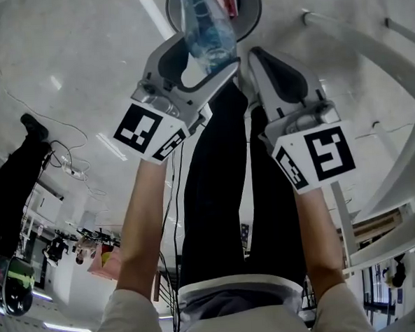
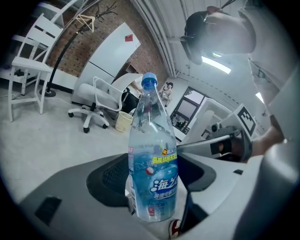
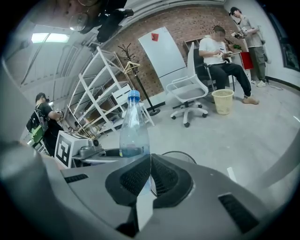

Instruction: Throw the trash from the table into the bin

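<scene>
Left gripper (image 1: 206, 55) is clamped on a clear plastic blue-capped water bottle (image 1: 206, 25), apparently above the round dark bin (image 1: 254, 11) at 12 o'clock. Right gripper (image 1: 261, 60) has its jaws together, empty. Release is not yet made; the table is unseen.

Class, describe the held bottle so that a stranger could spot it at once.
Find the left claw, by the round bin. Clamped in that claw is a clear plastic bottle. Its blue cap and blue label set it apart.
</scene>
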Tool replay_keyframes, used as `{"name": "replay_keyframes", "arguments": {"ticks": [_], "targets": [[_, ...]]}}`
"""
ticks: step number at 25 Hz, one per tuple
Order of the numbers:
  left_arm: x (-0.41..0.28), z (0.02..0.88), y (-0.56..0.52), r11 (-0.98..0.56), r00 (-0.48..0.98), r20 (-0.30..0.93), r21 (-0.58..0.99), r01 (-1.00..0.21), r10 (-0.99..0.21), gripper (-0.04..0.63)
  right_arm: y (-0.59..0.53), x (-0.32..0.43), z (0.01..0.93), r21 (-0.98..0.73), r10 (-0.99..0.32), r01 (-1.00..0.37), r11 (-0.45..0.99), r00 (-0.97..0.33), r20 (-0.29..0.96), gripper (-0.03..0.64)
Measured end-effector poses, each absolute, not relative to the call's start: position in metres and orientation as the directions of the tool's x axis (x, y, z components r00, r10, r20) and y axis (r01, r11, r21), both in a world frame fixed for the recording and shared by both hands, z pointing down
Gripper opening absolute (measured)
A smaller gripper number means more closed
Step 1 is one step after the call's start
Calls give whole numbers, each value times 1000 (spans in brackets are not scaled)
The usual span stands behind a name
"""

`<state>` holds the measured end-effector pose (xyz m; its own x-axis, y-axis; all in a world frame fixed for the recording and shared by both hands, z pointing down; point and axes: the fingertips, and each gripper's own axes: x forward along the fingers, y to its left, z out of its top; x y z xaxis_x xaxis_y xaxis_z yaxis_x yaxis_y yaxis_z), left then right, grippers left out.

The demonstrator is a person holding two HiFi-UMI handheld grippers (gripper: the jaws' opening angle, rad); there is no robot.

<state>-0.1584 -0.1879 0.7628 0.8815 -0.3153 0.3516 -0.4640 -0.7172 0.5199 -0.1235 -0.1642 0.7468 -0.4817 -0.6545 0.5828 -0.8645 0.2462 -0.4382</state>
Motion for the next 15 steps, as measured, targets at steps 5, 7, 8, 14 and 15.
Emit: {"name": "replay_keyframes", "arguments": {"ticks": [5, 7, 8, 14, 15], "targets": [[-155, 789, -185, -731, 870, 388, 490, -475, -305, 314, -157, -122, 762, -444, -651, -866, 229, -475, 592, 20], [-150, 798, -183, -748, 867, 406, 470, -469, -289, 314, -155, -125, 764, -447, -646, -864, 232, -480, 593, 20], [-149, 804, -183, -745, 866, 409, 473, -470, -286, 314, -154, -127, 765, -448, -643, -862, 235, -484, 594, 20], [-154, 832, -196, -719, 856, 430, 493, -490, -289, 314, -154, -142, 764, -451, -627, -855, 256, -502, 596, 20], [-154, 835, -197, -707, 854, 431, 505, -495, -291, 314, -153, -142, 762, -452, -628, -855, 253, -501, 596, 20]]}}
